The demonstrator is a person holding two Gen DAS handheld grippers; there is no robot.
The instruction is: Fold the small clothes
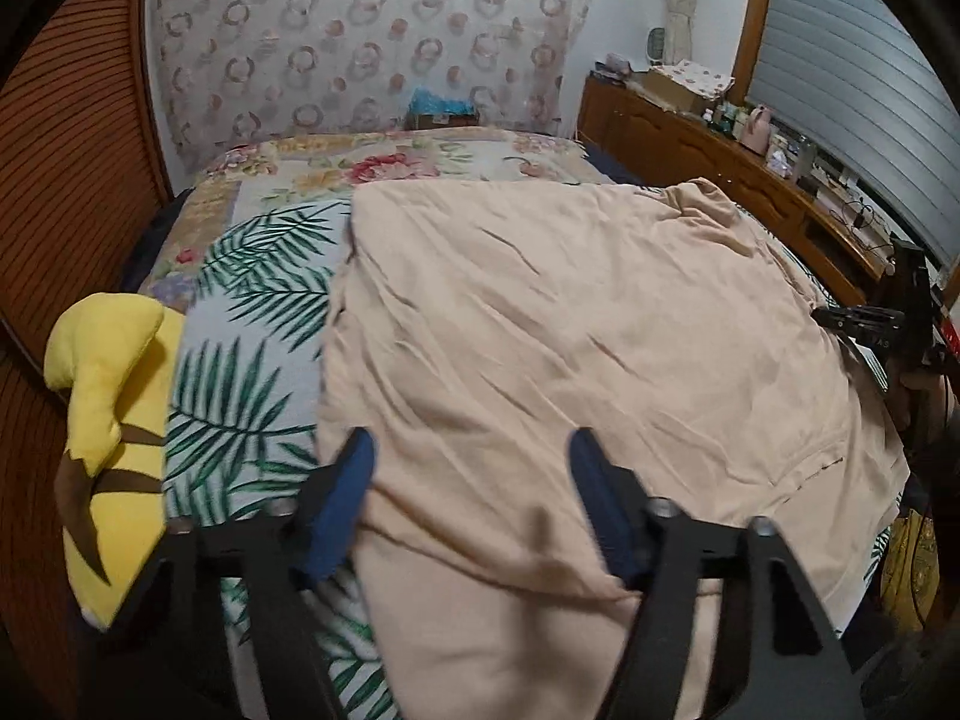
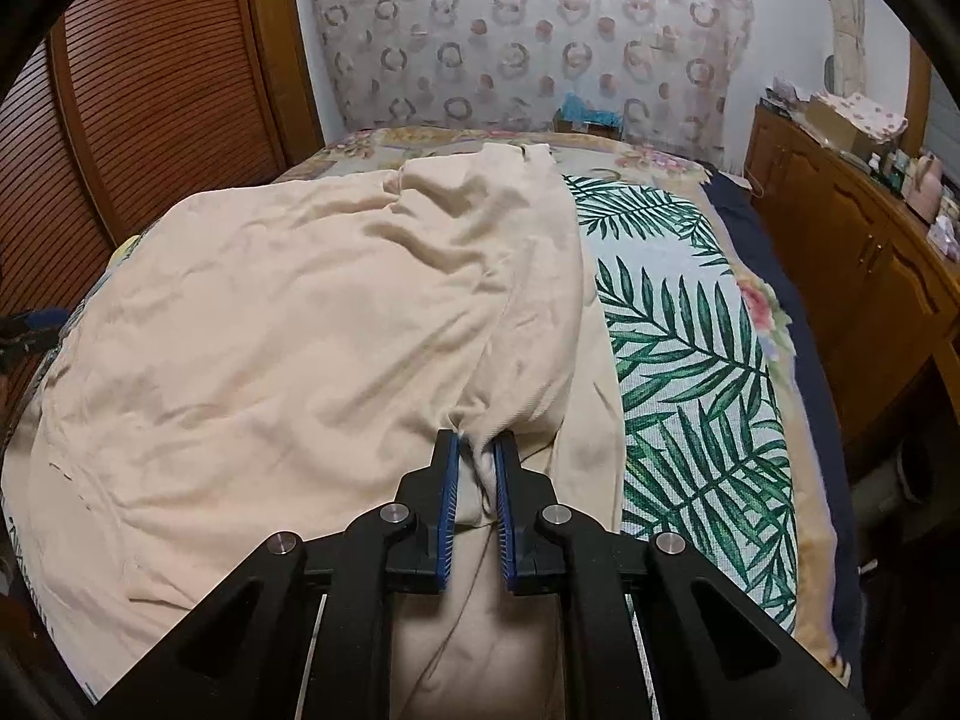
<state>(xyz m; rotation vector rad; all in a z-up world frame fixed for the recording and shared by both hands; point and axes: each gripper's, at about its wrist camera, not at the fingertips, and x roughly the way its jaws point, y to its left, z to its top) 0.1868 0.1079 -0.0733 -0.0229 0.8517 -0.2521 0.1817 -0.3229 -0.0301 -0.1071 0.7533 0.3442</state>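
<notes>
R gripper [image 2: 478,450]: blue pads nearly together, pinching a bunched fold of the peach garment [image 2: 288,324] at its near R edge; cloth is squeezed between the pads and pulled up a bit into a ridge running away from the tips. L gripper [image 1: 468,450]: jaws wide apart, nothing between them, blue fingers [image 1: 354,474] hovering over the garment's near L edge; contact w/ the cloth can't be told, view is blurred there. In the L wrist view the R gripper shows at the far R edge, by the garment's side. Garment lies spread & wrinkled across most of the bed, on a palm-leaf sheet [image 2: 678,324] w/ a floral blanket [image 1: 384,165] beyond it. Yellow plush toy [image 1: 114,432] sits at the bed's L edge, just beside the garment but apart from it. Wooden dresser [image 2: 852,252] w/ bottles & boxes along the R wall.
</notes>
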